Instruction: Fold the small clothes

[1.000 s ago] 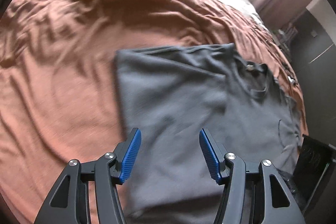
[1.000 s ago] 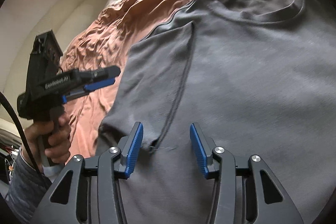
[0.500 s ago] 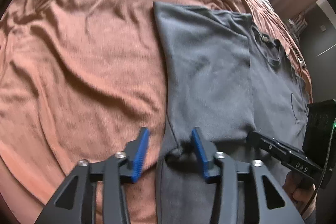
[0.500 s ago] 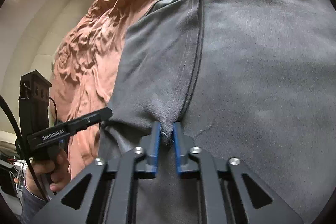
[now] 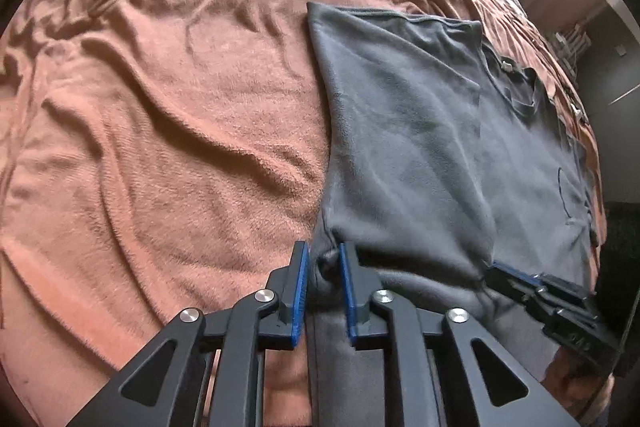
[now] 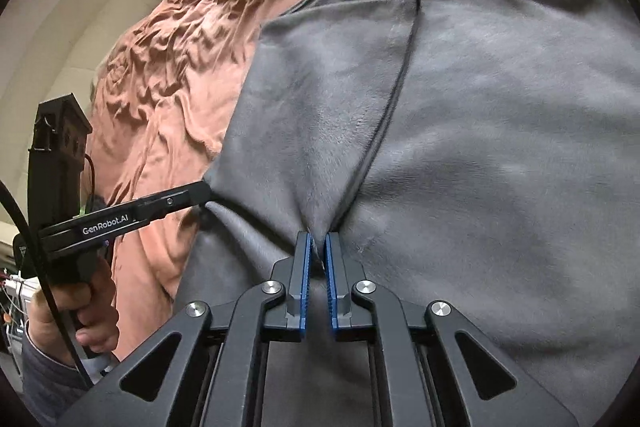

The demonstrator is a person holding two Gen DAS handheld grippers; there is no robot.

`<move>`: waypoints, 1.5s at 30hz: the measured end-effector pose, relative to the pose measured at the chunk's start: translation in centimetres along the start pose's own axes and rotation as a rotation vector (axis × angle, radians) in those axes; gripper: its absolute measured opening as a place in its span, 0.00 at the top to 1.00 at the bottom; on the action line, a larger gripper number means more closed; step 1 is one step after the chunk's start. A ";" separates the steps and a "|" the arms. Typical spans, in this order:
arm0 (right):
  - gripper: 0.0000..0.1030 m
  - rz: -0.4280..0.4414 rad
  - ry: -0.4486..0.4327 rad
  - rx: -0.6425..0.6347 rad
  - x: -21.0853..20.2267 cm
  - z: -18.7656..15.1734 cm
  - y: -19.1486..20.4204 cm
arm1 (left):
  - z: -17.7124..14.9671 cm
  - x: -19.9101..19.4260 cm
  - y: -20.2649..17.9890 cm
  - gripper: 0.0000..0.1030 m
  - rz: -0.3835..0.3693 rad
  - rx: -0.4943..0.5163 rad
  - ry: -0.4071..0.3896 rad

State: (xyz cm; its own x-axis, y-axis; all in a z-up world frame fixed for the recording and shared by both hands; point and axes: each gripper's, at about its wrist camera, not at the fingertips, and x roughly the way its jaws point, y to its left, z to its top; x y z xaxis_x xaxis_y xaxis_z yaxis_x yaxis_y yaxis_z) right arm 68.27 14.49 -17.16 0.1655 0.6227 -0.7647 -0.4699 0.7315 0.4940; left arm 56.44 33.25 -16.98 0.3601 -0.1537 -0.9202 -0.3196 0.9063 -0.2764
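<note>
The dark grey cotton T-shirt lies flat on the rumpled rust-brown blanket of the bed, one side panel folded inward. A second ago both tongs hung wide above it; now the left tongs have narrowed onto the folded panel's corner at 6 o'clock, and the right tongs pinch the sleeve seam. With both corners gripped, the next fold looks ready to begin.

Grey T-shirt on apparently rust-brown bedspread
</note>
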 end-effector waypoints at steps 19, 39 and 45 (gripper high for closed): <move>0.40 -0.170 -0.213 0.066 -16.7 -4.7 -8.4 | -0.3 -4.0 -9.9 0.27 -0.023 0.088 -0.106; 0.15 -0.385 -0.343 0.208 -31.9 -10.2 -18.7 | -0.5 -1.1 -24.0 0.24 -0.116 0.197 -0.121; 0.15 -0.384 -0.357 0.234 -33.8 -10.6 -21.9 | -0.2 0.3 -26.4 0.24 -0.124 0.202 -0.119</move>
State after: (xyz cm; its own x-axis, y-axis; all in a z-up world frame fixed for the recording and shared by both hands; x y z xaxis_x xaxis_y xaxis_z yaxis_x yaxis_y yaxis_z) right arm 63.83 -25.57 -6.50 0.5884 0.3254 -0.7402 -0.1204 0.9405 0.3178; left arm 64.81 9.22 -10.07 0.4902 -0.2316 -0.8403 -0.0896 0.9456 -0.3129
